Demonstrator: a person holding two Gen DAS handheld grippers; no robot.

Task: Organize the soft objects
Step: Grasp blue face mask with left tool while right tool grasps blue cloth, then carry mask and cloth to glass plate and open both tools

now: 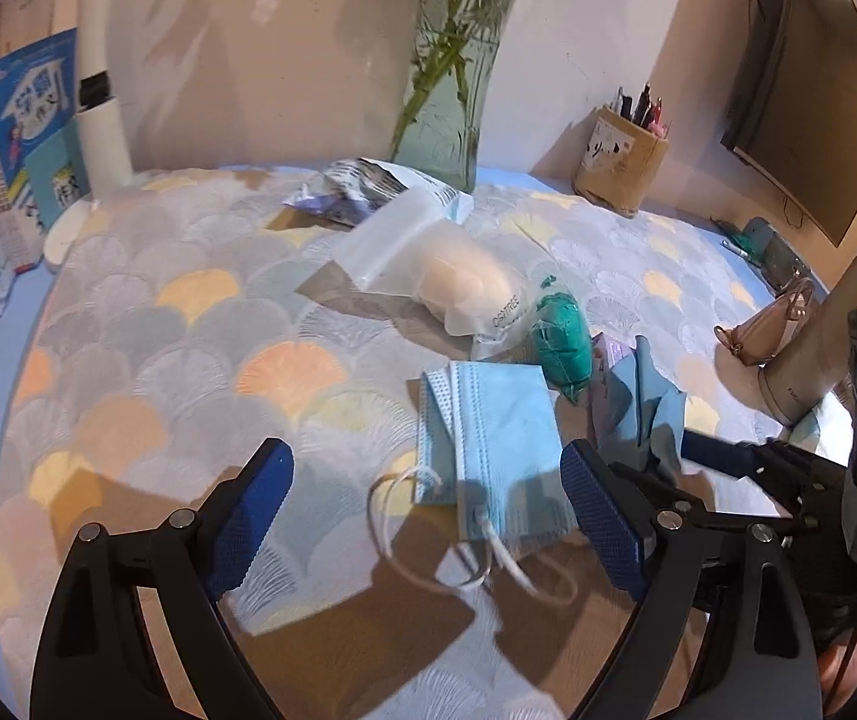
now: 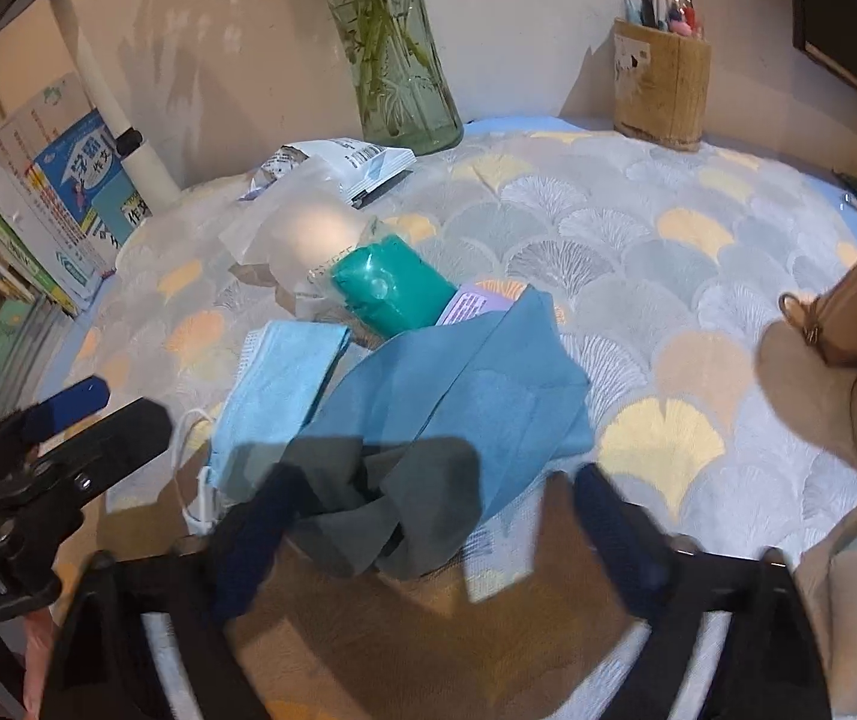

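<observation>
Against the desk's back edge: vase (image 2: 395,54) holding stems, cup (image 2: 662,84) holding pens. Left gripper (image 1: 428,498) open over mask (image 1: 488,444); right gripper (image 2: 434,516) open around cloth (image 2: 458,396).

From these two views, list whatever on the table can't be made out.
- Lilac packet: right wrist view, mostly under the blue cloth; print too small.
- Frosted bag: left wrist view, pale round content blurred by the plastic.
- Right hand-held gripper: motion-blurred; whether its pads touch the cloth is unclear.
- Tan bag: cut off by the right edge.
</observation>
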